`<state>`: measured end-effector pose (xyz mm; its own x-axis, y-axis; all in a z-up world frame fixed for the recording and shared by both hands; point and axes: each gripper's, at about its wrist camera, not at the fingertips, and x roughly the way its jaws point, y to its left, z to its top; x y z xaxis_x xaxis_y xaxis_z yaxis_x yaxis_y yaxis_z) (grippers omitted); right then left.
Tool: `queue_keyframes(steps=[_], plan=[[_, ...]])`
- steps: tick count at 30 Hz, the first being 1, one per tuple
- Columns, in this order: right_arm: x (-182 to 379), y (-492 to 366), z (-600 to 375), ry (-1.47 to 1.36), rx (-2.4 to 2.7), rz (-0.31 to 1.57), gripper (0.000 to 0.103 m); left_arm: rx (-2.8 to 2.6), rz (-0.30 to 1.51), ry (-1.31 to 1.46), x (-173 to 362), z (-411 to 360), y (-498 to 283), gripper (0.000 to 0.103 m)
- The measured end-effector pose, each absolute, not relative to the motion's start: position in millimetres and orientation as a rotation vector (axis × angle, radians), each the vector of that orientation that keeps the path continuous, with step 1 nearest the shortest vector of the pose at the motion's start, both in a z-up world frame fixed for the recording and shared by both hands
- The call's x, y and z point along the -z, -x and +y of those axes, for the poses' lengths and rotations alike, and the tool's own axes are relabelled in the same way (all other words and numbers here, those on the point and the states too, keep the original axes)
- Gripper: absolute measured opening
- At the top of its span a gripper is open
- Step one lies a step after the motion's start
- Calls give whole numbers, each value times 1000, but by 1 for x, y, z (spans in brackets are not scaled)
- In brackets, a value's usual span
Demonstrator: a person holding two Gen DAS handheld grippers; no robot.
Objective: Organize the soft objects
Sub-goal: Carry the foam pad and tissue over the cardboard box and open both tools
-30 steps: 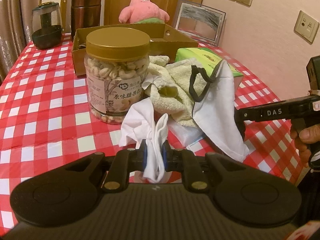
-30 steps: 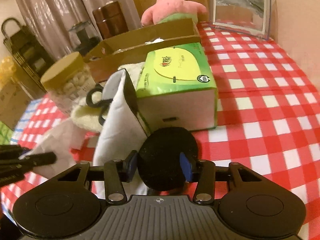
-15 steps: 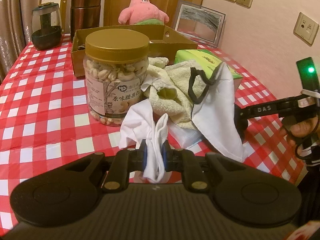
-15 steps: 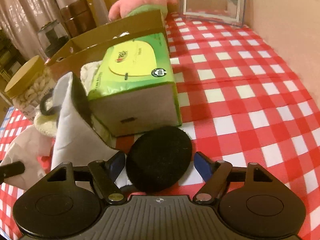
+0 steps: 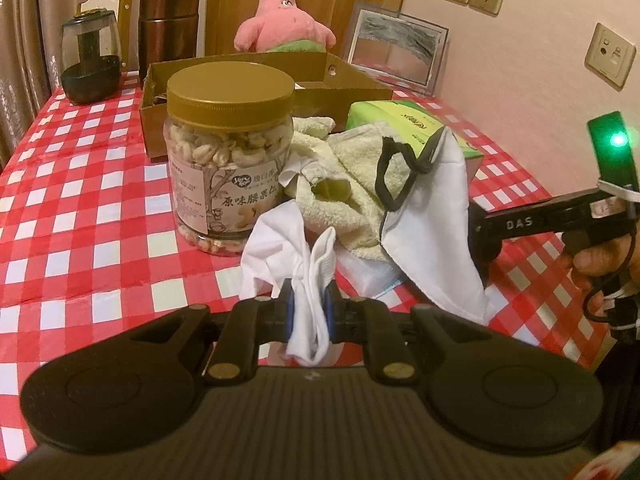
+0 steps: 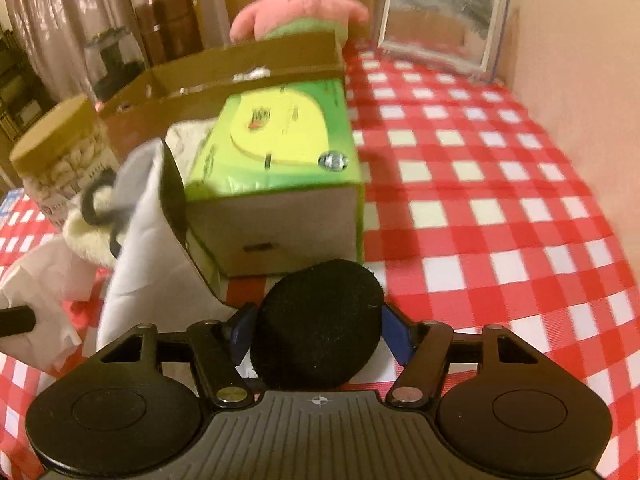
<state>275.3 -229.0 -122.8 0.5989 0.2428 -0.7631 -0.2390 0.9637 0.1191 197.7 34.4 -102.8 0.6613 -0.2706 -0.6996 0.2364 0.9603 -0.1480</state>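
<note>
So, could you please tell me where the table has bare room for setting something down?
Bare checked cloth lies right of the green tissue box, toward the silver picture frame, and left of the gold-lidded nut jar. Between jar and box it is crowded.

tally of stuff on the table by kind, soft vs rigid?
Soft: 5 (white cloth, cream towel, white drawstring bag, black round pad, pink plush)
Rigid: 6 (nut jar, cardboard box, tissue box, framed picture, brown canister, glass jar)
Total: 11

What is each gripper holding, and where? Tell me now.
Left gripper pinches the white cloth by a bunched fold. Right gripper holds nothing yet: its fingers are closing on the black round pad's two sides, apparently not pressing it.
</note>
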Motion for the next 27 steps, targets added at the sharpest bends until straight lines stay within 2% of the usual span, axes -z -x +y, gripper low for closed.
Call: queue_keyframes(steps=[8,27], plan=[[88,-245,-241,-77,-264,773,66,306,783,14,86,31,-183,12],[5,-218,-238,-128,-342,630,66,331,631,36,-16,30,-159,12]])
